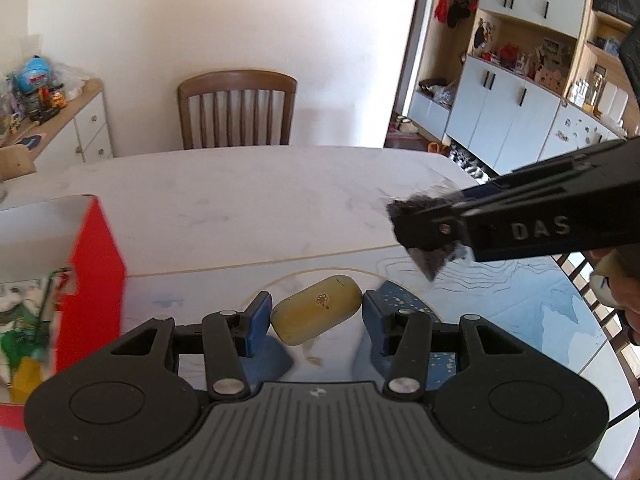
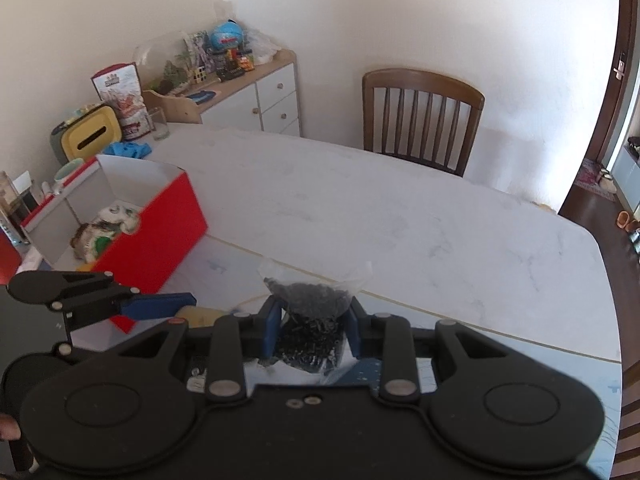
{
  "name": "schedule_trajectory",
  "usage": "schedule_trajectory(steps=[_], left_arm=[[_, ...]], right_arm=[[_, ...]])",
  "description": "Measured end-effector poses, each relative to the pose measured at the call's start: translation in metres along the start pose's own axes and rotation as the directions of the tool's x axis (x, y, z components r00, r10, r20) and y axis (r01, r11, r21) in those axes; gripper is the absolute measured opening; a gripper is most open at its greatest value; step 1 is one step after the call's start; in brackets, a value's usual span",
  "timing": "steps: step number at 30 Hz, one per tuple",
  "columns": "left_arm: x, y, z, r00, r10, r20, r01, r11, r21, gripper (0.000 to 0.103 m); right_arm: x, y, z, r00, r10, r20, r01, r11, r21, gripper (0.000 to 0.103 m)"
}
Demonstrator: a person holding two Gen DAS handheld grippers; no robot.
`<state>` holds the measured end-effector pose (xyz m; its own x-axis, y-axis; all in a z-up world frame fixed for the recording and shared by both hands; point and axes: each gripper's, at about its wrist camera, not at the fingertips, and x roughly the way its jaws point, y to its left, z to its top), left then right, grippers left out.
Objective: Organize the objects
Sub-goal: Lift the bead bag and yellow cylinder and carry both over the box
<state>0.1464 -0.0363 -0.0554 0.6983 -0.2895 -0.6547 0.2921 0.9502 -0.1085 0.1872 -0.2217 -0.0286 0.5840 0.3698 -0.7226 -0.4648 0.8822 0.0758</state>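
Note:
A yellow oblong case (image 1: 317, 309) sits between the blue pads of my left gripper (image 1: 316, 314), which closes around it just above the table; both pads seem to touch its ends. My right gripper (image 2: 312, 320) is shut on a clear plastic bag of small black pieces (image 2: 314, 304) and holds it above the table. The right gripper also shows in the left wrist view (image 1: 424, 236), to the right and higher. A red box with white inside (image 2: 160, 216) stands open at the left, holding several packets (image 2: 104, 236). It also shows in the left wrist view (image 1: 94, 272).
A white marble table (image 2: 400, 216) carries a blue-printed mat (image 1: 520, 300) near me. A wooden chair (image 2: 420, 116) stands at the far side. A sideboard with toys (image 2: 248, 92), a yellow tissue box (image 2: 94, 134) and a glass (image 2: 160, 124) sit at the left.

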Motion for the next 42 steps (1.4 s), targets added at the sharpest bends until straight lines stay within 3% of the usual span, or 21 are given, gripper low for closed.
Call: schedule_trajectory(steps=[10,23,32,42], left_arm=[[-0.057,0.054,0.005,0.998,0.029,0.058,-0.028,0.999,-0.027,0.049],[-0.097,0.149,-0.001,0.993,0.090,0.074,-0.085,0.994,-0.067,0.049],[-0.108,0.224,-0.001,0.982,0.173,0.076,-0.166,0.982,-0.091,0.049],[-0.080,0.286,-0.010,0.972,0.234,0.000,-0.233,0.968,-0.094,0.049]], right_arm=[[-0.018,0.059,0.019,0.999,0.028,0.046,-0.026,0.998,-0.051,0.032],[-0.009,0.138,0.042,0.994,0.071,0.078,-0.064,0.994,-0.094,0.032],[0.024,0.185,0.058,0.992,0.098,0.077,-0.089,0.990,-0.108,0.032],[0.087,0.220,0.066,0.994,0.110,0.013,-0.108,0.988,-0.112,0.032]])
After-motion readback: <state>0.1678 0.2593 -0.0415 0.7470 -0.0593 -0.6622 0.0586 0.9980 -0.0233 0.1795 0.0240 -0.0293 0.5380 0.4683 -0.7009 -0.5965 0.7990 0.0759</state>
